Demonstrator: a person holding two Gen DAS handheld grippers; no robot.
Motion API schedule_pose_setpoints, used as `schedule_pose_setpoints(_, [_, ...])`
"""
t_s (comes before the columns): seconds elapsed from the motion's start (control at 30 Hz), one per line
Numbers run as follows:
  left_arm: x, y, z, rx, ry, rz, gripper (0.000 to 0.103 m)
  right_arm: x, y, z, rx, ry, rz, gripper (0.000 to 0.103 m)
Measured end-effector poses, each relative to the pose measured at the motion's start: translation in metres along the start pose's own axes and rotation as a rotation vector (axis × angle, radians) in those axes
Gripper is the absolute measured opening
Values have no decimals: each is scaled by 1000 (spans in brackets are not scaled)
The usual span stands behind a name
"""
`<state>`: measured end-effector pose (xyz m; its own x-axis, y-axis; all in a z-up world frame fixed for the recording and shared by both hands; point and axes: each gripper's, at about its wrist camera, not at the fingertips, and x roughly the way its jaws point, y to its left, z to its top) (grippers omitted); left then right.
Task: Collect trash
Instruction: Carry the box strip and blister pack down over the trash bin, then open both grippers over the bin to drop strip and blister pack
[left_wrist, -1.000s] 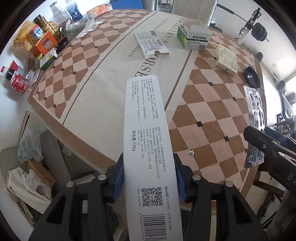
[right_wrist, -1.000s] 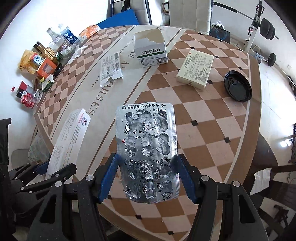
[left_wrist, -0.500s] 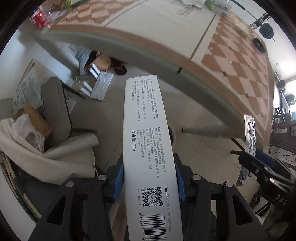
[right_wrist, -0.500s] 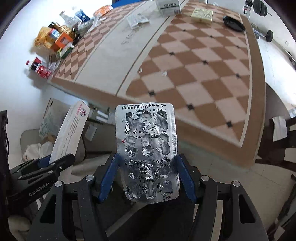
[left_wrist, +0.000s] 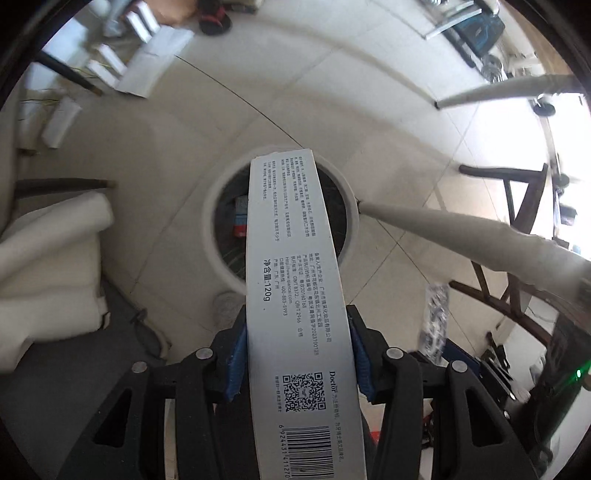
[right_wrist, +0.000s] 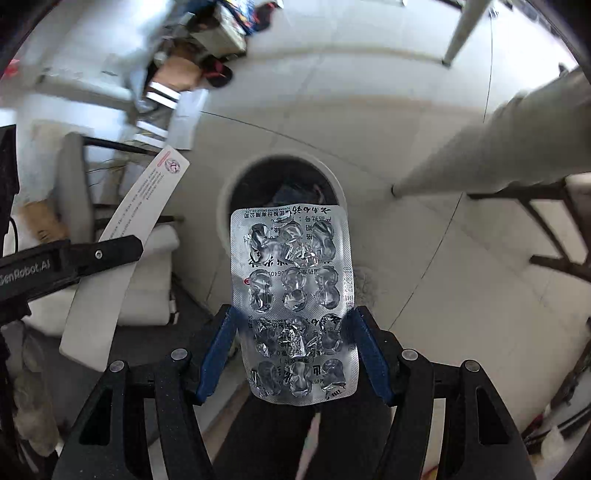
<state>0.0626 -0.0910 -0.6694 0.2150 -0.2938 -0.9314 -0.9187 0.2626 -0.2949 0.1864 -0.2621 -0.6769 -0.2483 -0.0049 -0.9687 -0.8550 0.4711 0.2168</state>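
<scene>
My left gripper (left_wrist: 297, 354) is shut on a long white toothpaste box (left_wrist: 295, 288) printed with text and a barcode. The box points down over a round white trash bin (left_wrist: 218, 206) on the floor. My right gripper (right_wrist: 293, 350) is shut on an empty silver blister pack (right_wrist: 293, 295). It hangs above the same bin (right_wrist: 229, 192), whose dark inside holds some trash. The left gripper (right_wrist: 70, 258) and its box (right_wrist: 136, 210) show at the left of the right wrist view. The blister pack (left_wrist: 436, 317) shows at the right of the left wrist view.
Pale table legs (left_wrist: 450, 232) (right_wrist: 491, 147) slant past the bin on the right. Dark wooden chair frames (left_wrist: 517, 192) stand at the right. White cushions (left_wrist: 48, 258) lie at the left. Boxes and clutter (right_wrist: 177, 81) sit on the tiled floor beyond the bin.
Both grippers have swung down and away from the checkered table to point at the floor. The trash bin has come into view under the box and the blister pack.
</scene>
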Motion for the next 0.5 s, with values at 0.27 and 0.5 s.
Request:
schedule_pose_setpoints(0.27, [74, 31, 35, -27, 41, 24, 93, 114, -14, 44, 44, 38, 43, 67])
schedule_pose_setpoints(0.5, [54, 55, 19, -25, -28, 171, 100, 150, -17, 62, 79, 59, -33, 103])
